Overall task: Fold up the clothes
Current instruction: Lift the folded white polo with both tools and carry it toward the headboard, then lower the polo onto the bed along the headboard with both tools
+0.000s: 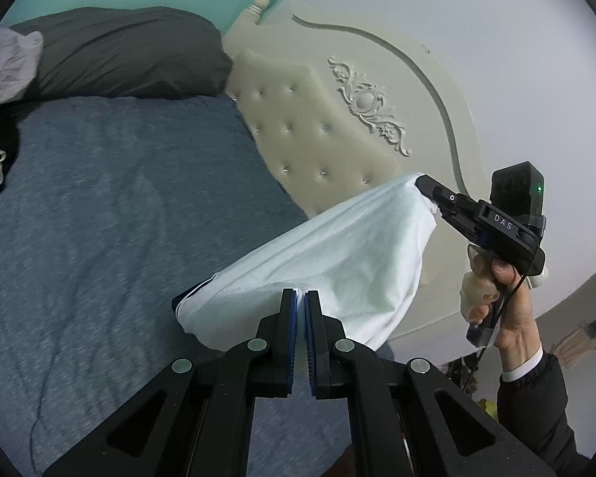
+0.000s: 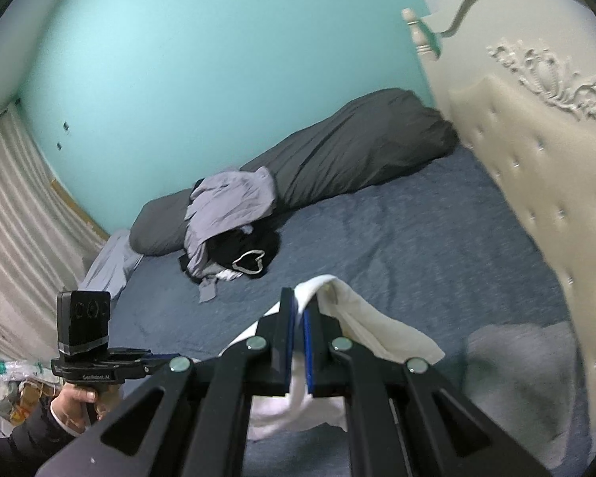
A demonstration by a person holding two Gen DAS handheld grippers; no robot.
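White garment (image 1: 337, 250) held in the air above the blue bedspread (image 1: 119, 206), stretched between both tools. Left tool (image 1: 301, 298) is pinched nearly closed on one edge of the cloth; right tool (image 2: 300, 306) is likewise clamped on the opposite edge, with fabric draped over its fingers. The cloth sags between the grips: judged light, limp and not fragile, best held at corners or hems so it hangs flat. A pile of unfolded clothes (image 2: 230, 230) lies farther up the bedspread, against the dark pillow (image 2: 337, 151).
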